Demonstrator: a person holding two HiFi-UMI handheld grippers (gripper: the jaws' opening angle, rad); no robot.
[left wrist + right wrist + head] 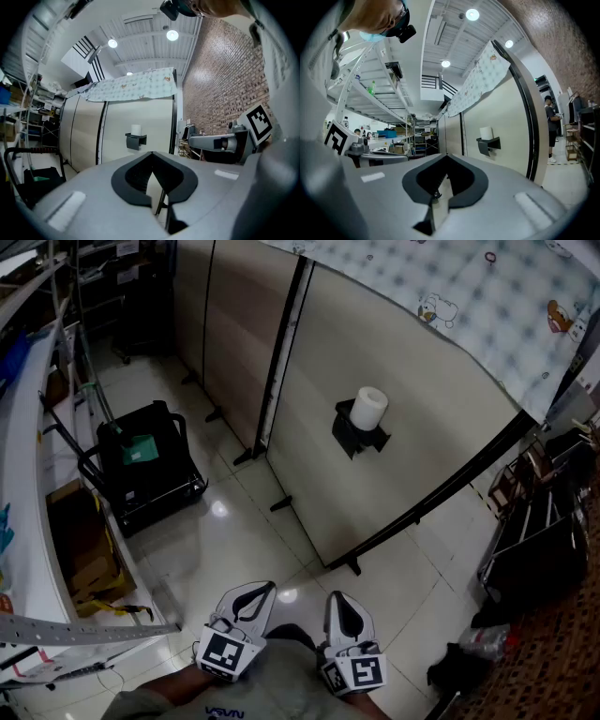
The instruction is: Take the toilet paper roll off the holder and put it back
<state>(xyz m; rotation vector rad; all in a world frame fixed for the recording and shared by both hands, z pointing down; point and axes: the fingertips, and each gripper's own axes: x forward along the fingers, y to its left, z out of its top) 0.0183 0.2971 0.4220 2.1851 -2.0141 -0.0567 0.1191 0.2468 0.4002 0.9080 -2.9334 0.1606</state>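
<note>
A white toilet paper roll (368, 408) stands upright on a black holder (357, 435) fixed to the beige partition wall (422, 418). The roll (136, 130) and holder (135, 140) show small and far off in the left gripper view, as do the roll (486, 133) and holder (488, 145) in the right gripper view. My left gripper (258, 592) and right gripper (339, 601) sit side by side low in the head view, well short of the wall. Both are shut with nothing between their jaws.
A black cart (145, 468) stands on the tiled floor at the left, next to white shelving (28, 474) with a cardboard box (89, 554). Black racks (539, 540) stand at the right. The partition's feet (281, 504) jut onto the floor. A person (553, 129) stands far off.
</note>
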